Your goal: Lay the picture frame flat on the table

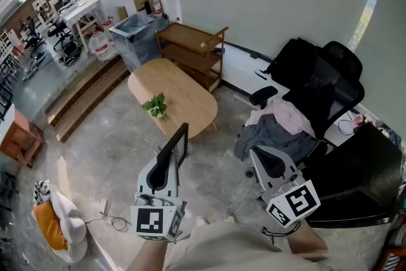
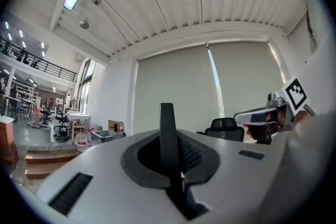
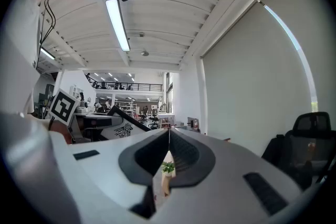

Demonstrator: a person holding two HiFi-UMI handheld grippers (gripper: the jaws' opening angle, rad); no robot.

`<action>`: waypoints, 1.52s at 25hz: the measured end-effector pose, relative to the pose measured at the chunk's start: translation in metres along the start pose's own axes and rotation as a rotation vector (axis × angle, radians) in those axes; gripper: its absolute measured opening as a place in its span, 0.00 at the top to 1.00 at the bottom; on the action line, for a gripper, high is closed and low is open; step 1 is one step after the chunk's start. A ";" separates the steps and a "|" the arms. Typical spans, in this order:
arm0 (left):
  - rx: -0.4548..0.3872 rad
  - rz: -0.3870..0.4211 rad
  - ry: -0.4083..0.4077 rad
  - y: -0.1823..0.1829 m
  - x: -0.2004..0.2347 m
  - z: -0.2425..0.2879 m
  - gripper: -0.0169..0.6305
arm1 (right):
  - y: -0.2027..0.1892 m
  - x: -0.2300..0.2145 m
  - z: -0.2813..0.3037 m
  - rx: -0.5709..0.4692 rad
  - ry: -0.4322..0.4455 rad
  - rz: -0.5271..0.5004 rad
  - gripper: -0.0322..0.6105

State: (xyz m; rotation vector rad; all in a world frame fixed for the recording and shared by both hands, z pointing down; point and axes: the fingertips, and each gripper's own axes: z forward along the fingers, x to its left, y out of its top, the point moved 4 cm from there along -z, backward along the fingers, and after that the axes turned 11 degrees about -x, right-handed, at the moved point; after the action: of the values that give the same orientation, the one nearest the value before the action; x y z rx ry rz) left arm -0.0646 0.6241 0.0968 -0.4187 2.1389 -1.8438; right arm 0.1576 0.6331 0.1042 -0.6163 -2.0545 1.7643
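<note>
Right now the left tool (image 1: 173, 154) is clamped on one edge of the picture frame (image 1: 183, 136), holding it upright in the air by the near rim of the oval desk (image 1: 190, 108). The right tool (image 1: 255, 155) is closed and empty, well apart to the side. A small plant (image 1: 156, 105) stands by the desk's left edge, with open wood beside it.

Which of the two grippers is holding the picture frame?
The left gripper: its jaws are shut on the edge of the dark picture frame. The right gripper has its jaws together, with nothing between them.
</note>
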 end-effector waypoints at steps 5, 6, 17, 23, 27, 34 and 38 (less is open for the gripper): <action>0.006 0.004 0.006 -0.002 -0.008 0.000 0.95 | -0.001 -0.007 -0.007 -0.016 -0.016 0.010 0.95; 0.007 0.007 0.008 -0.002 -0.010 0.000 0.95 | -0.001 -0.009 -0.010 -0.017 -0.018 0.017 0.95; 0.015 0.026 0.015 -0.009 -0.052 0.009 0.95 | -0.011 -0.040 -0.040 0.000 -0.002 0.026 0.95; 0.025 0.026 0.008 -0.014 -0.071 0.015 0.95 | -0.014 -0.049 -0.046 -0.005 0.014 0.026 0.95; 0.021 0.031 -0.002 -0.021 -0.073 0.022 0.95 | -0.021 -0.053 -0.042 -0.004 0.022 0.022 0.95; 0.022 0.014 0.000 -0.041 -0.059 0.043 0.95 | -0.044 -0.061 -0.017 0.011 0.035 0.016 0.95; 0.023 0.008 -0.007 -0.056 -0.042 0.067 0.95 | -0.058 -0.072 0.009 0.018 0.035 0.008 0.95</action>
State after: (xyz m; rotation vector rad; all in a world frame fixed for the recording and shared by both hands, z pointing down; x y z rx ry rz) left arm 0.0025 0.5725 0.1440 -0.4108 2.1098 -1.8577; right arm 0.2079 0.5789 0.1609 -0.6469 -2.0139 1.7619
